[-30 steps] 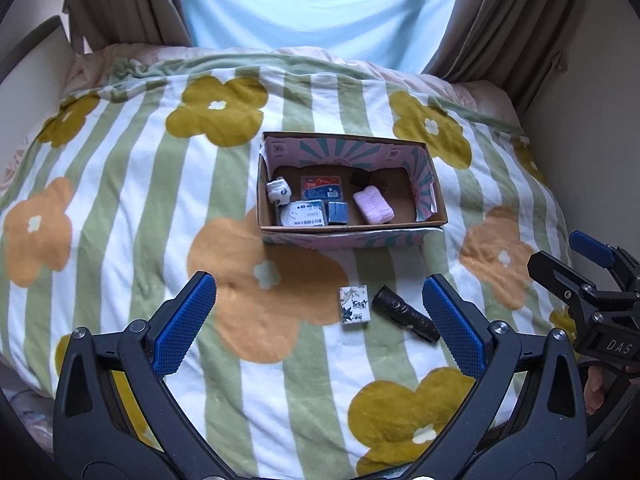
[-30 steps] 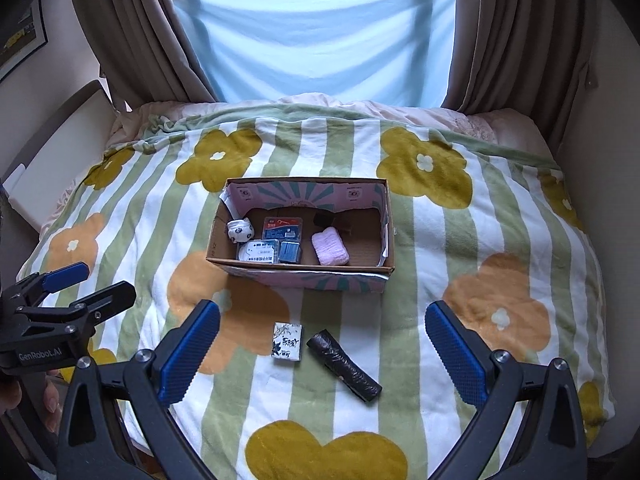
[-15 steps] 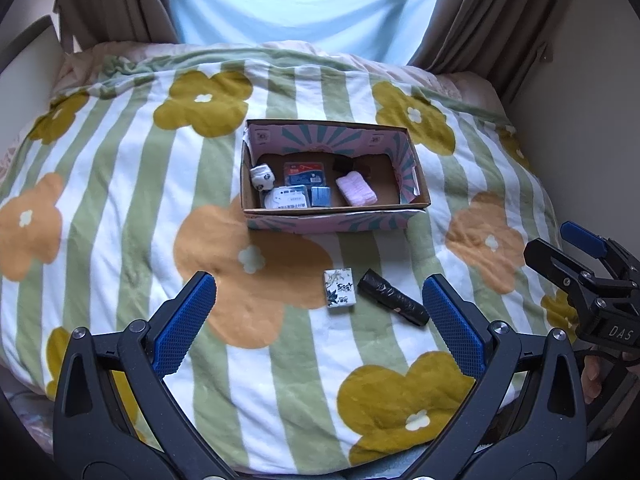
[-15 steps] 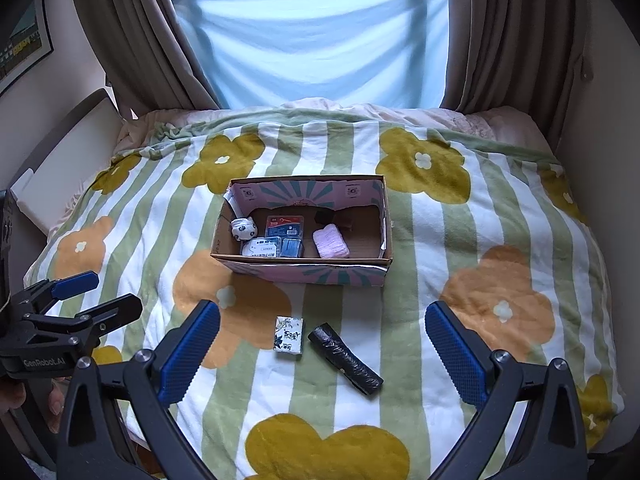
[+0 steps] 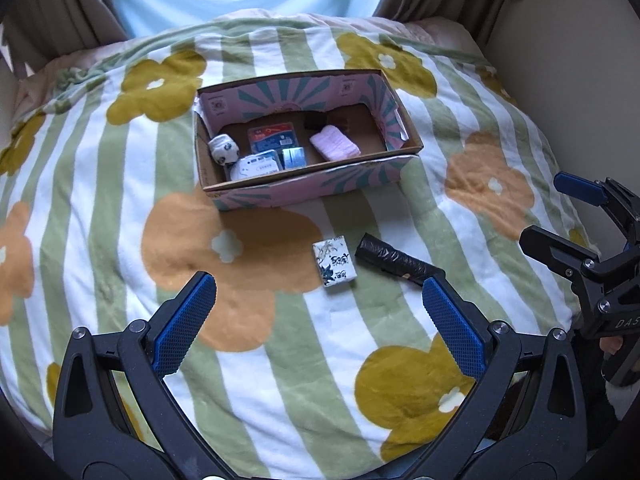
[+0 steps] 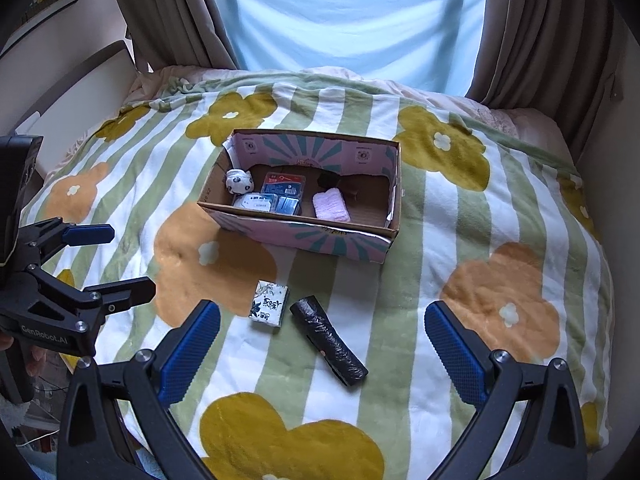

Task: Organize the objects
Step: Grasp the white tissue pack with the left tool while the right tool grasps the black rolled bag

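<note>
A pink patterned cardboard box (image 5: 320, 188) (image 6: 304, 236) sits open on the flowered blanket. Inside lie a pink cloth (image 5: 335, 148) (image 6: 330, 205), a white patterned ball (image 5: 224, 150) (image 6: 239, 181) and several small blue and white packs (image 5: 276, 140) (image 6: 285, 185). In front of the box lie a small white printed box (image 5: 334, 266) (image 6: 269, 303) and a black bag roll (image 5: 396, 260) (image 6: 329, 340). My left gripper (image 5: 320, 320) (image 6: 116, 258) hangs open above the near blanket, empty. My right gripper (image 6: 324, 344) (image 5: 560, 212) is open and empty too.
The bed (image 6: 500, 208) fills both views, with brown curtains (image 6: 172, 12) and a bright window (image 6: 344, 12) behind it. A pale headboard or panel (image 6: 80, 92) stands at the left and a wall (image 5: 560, 60) at the right. A hand (image 6: 32, 360) holds the left gripper's handle.
Both cameras have tilted and shifted slightly; the box and two loose items appear rotated in view. The objects lie where they were, and both grippers stay open.
</note>
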Demonstrator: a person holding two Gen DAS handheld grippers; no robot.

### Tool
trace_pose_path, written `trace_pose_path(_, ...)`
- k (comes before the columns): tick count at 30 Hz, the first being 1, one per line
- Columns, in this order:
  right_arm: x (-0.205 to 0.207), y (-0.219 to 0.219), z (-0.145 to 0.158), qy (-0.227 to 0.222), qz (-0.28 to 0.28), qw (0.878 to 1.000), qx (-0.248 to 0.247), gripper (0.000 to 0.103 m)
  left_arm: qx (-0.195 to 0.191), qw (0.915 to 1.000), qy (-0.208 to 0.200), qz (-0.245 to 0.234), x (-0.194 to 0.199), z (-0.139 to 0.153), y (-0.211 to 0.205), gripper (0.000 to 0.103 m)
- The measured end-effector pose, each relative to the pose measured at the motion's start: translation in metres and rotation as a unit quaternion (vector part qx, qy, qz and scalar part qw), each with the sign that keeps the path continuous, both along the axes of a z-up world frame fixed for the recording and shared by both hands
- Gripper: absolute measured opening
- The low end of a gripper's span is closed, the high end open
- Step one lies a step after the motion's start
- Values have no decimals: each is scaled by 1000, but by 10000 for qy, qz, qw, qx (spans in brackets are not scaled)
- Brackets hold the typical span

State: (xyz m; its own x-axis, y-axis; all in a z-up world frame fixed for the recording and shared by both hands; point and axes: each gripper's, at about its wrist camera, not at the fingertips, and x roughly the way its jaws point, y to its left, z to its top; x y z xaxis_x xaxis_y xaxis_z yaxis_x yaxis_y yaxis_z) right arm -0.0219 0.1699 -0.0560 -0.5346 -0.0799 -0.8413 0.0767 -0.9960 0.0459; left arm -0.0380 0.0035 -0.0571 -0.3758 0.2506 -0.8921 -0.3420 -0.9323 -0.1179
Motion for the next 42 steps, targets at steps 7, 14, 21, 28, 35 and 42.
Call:
trace_pose_path(7, -8, 1, -64, -147, 135, 9998, 21, 99, -36, 9992, -166, -351, -11, -71, 18, 103)
trace_pose_path(14, -17, 1, -135, -311, 505, 9980, 221, 90, 98, 9986, -471, -221, -31, -144, 29, 103)
trace_pose_path(21, -25, 3, -191, -454, 932, 9943, 236, 83, -154, 9966, -291, -756, -47, -189, 49, 103)
trace_pose_path(28, -30, -1, -211, -491, 1316, 9898, 250, 79, -582, 9798, 77, -1914, -52, -214, 64, 103)
trace_pose_path(35, -36, -2, -223, -619, 1551, 9858, 171, 68, -817, 9422, 295, -3235, -59, -225, 79, 103)
trace_pose_path(42, -44, 0, -234, -755, 1583, 9844, 111, 50, -912, 9122, 331, -3980, -62, -232, 91, 95)
